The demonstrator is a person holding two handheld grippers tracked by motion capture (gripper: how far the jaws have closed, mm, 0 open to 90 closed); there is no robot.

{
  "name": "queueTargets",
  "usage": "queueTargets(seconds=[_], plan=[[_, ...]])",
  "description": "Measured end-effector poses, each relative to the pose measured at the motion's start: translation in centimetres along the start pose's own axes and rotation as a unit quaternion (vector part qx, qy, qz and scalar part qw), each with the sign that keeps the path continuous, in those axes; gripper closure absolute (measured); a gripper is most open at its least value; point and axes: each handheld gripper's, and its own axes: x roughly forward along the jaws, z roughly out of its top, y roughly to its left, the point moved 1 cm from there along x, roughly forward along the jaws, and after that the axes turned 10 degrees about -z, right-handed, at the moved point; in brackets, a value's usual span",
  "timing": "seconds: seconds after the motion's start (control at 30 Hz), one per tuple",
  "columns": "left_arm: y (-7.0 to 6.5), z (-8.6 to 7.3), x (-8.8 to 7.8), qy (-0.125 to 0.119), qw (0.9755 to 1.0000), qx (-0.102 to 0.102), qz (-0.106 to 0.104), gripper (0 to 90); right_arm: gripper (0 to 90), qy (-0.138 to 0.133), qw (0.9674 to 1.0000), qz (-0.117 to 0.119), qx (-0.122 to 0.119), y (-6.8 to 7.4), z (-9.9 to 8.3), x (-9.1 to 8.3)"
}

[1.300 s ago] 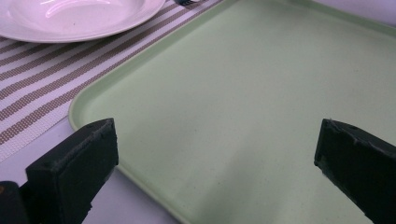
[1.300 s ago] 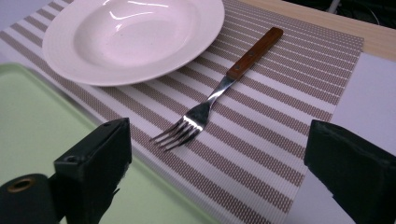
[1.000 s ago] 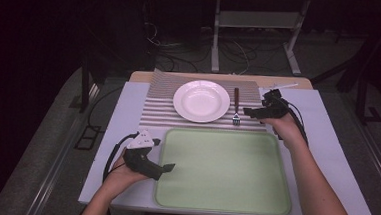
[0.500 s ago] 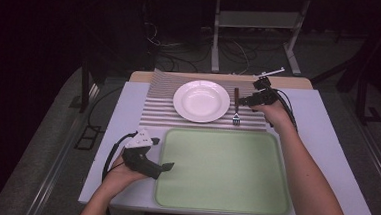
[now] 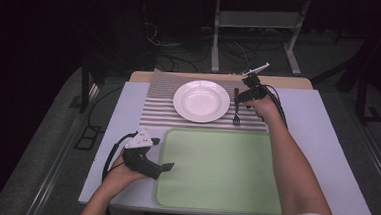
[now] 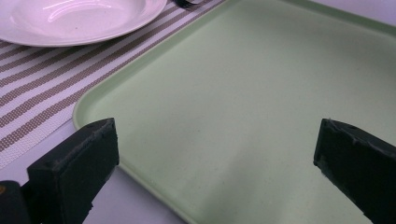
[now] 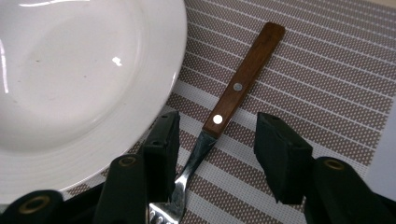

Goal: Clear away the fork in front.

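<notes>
A fork (image 7: 243, 79) with a brown wooden handle lies on the striped placemat (image 7: 327, 70), just right of the white plate (image 7: 79, 79). My right gripper (image 7: 217, 135) is open, one jaw on each side of the fork's metal neck, tines (image 7: 164, 213) nearest the camera. In the high view the right gripper (image 5: 243, 94) hovers over the fork (image 5: 236, 110) beside the plate (image 5: 201, 100). My left gripper (image 5: 161, 167) is open at the near-left corner of the green tray (image 5: 219, 174). Its jaws span bare tray (image 6: 243, 93), left gripper (image 6: 215, 144) holding nothing.
The placemat (image 5: 153, 108) lies at the table's far side with the tray right in front of it. White tabletop (image 5: 326, 146) shows to the right of the tray. The table's left edge (image 5: 101, 147) is close to my left hand.
My right gripper has moved left and farther away, from beside the fork to over it. The left gripper has stayed put.
</notes>
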Motion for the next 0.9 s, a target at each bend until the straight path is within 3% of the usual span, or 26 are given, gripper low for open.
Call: queueTargets(seconds=[0.17,0.33,0.9], plan=[[-0.1,0.0,0.0,-0.002,1.0000,0.000,-0.003,0.0,57.8,0.018,0.9998,-0.007,-0.002,0.3,0.4,0.8],[-0.1,0.1,0.0,-0.006,1.0000,0.002,-0.004,0.0,61.3,0.054,0.9983,-0.023,-0.003,0.5,0.8,2.1],[0.0,0.1,-0.1,-0.009,1.0000,0.001,-0.003,0.0,66.0,0.094,0.9946,-0.045,0.001,1.2,1.9,3.5]])
